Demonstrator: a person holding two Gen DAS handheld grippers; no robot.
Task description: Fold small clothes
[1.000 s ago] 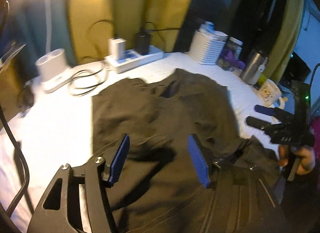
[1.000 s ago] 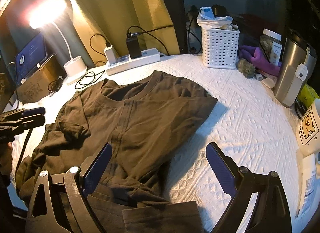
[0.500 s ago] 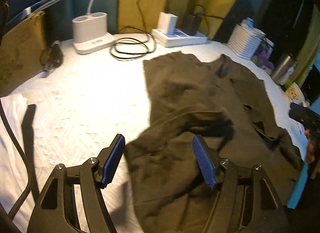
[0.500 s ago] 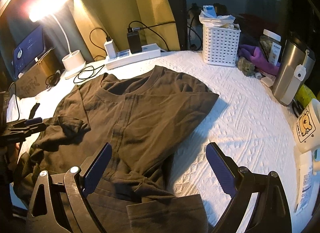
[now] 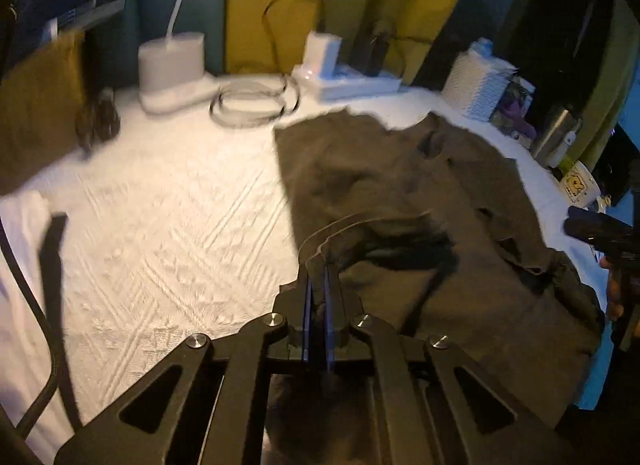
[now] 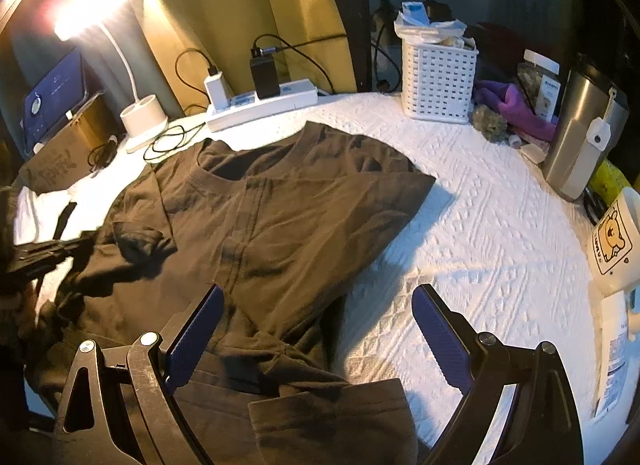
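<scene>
Brown shirt [image 5: 400, 185] edge between left fingers [image 5: 308, 305]

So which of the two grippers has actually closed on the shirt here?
The left gripper: its blue pads are pinched together on the edge of the brown shirt. The right gripper hangs wide open above the cloth, gripping nothing.

Left wrist view looks down its fingers from the shirt's left edge, close over the dark T-shirt [image 5: 400, 193]. Right wrist view looks down from the near edge, slightly higher. Both share the shirt, power strip [image 6: 260, 103] and white basket [image 6: 438, 81].
</scene>
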